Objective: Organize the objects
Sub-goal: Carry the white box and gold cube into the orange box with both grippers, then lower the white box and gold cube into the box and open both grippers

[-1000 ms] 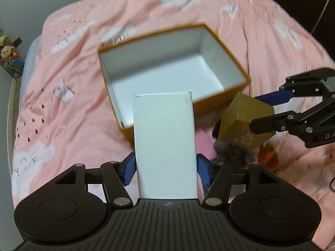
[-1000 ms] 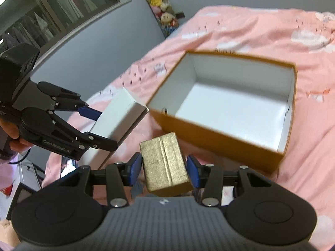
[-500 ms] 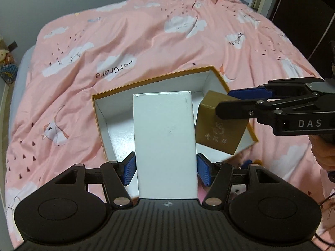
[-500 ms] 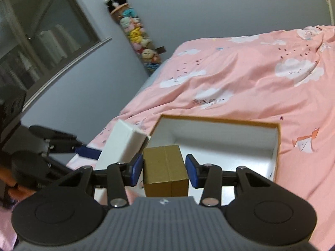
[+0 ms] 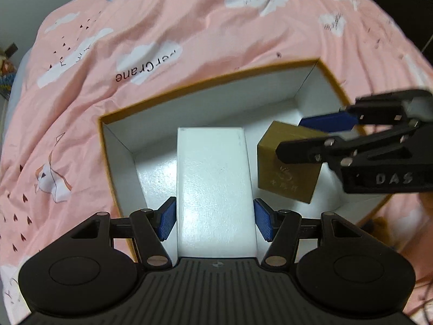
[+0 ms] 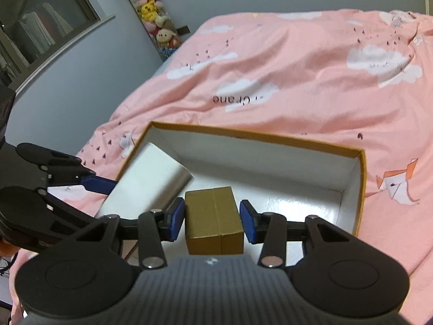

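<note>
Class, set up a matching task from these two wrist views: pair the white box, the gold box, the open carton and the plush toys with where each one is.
Things:
1. tall white cardboard box
2. small gold cardboard box
3. large open orange-rimmed carton
4. stack of plush toys

Places:
A. against the grey wall
B. on the pink cloud-print bedspread
C. in the right tongs
D. in the left tongs

Pairs: 1-D, 2-C, 3-B, 4-A

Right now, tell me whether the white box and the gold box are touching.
Apart. The left wrist view shows the tray's white floor between the white box and the gold box; the right wrist view is unclear.
</note>
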Available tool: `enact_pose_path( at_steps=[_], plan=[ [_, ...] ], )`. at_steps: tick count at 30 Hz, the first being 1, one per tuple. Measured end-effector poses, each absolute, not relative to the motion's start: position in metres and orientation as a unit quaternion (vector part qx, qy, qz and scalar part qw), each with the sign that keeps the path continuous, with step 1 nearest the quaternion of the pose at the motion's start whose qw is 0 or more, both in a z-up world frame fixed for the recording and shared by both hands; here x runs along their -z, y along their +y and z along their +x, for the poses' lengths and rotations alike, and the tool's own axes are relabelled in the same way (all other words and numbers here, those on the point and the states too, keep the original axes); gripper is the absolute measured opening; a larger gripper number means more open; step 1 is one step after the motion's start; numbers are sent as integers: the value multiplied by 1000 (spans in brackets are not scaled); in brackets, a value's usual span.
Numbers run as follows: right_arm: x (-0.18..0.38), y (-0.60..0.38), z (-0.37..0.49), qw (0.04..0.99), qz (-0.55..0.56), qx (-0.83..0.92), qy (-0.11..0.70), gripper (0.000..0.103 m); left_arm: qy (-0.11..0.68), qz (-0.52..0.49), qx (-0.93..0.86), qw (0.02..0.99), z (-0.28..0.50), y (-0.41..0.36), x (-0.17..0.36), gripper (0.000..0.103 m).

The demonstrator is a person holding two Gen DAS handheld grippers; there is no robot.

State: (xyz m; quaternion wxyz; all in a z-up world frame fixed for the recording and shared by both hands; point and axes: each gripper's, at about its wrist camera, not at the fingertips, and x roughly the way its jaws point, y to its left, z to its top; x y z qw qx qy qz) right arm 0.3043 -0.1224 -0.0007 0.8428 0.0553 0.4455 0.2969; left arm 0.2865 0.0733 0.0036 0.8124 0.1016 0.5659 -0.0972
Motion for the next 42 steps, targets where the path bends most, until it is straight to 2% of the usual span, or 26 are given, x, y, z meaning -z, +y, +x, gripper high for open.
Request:
enact_pose_path(
  at_steps=[10, 21, 31, 38, 42],
  plan=[
    [26, -122, 326, 830, 54, -286, 476, 46, 583, 137, 73, 797, 290, 67, 49, 69],
    [43, -119, 334, 817, 59, -283, 499, 46, 585, 113, 39, 802, 290, 70, 63, 70],
    [54, -111, 342, 819, 23, -283, 500, 46, 600, 191, 23, 776, 289, 53, 82, 75],
    [55, -103, 347, 822, -21, -294, 488, 46, 546, 202, 83, 809, 290, 53, 67, 77],
    [56, -97, 351, 821, -67, -301, 481, 47, 503, 276, 121, 810, 290, 36, 73, 78]
  ],
)
